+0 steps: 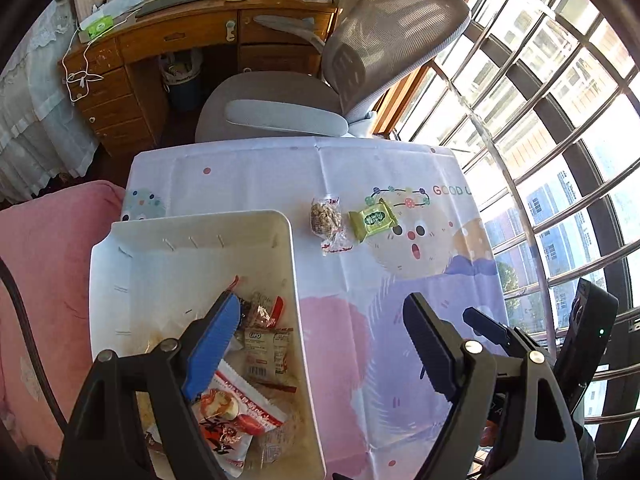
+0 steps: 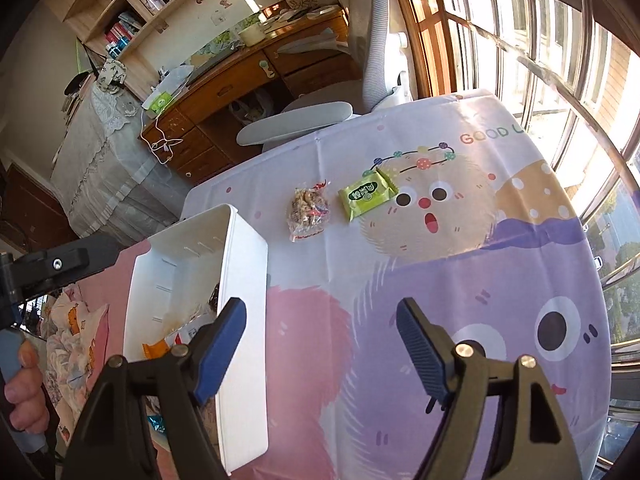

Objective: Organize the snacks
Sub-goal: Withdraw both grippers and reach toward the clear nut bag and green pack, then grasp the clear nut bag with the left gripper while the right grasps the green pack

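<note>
Both the left gripper [image 1: 324, 344] and the right gripper [image 2: 320, 344] hung spread wide with nothing between their fingers. Several packets already lay in the white bin [image 1: 296, 280]. Beyond the bin's far corner, on the cartoon tablecloth [image 2: 440, 280], the clear bag of nut snacks [image 1: 326, 220] sat nearer, with the green wrapped cake [image 1: 373, 220] just beside it, farther from the bin. Best practice, I judged: take the clear bag first, pinching its bulk rather than the crinkly twisted end, then lift clear of the bin's rim before letting go.
</note>
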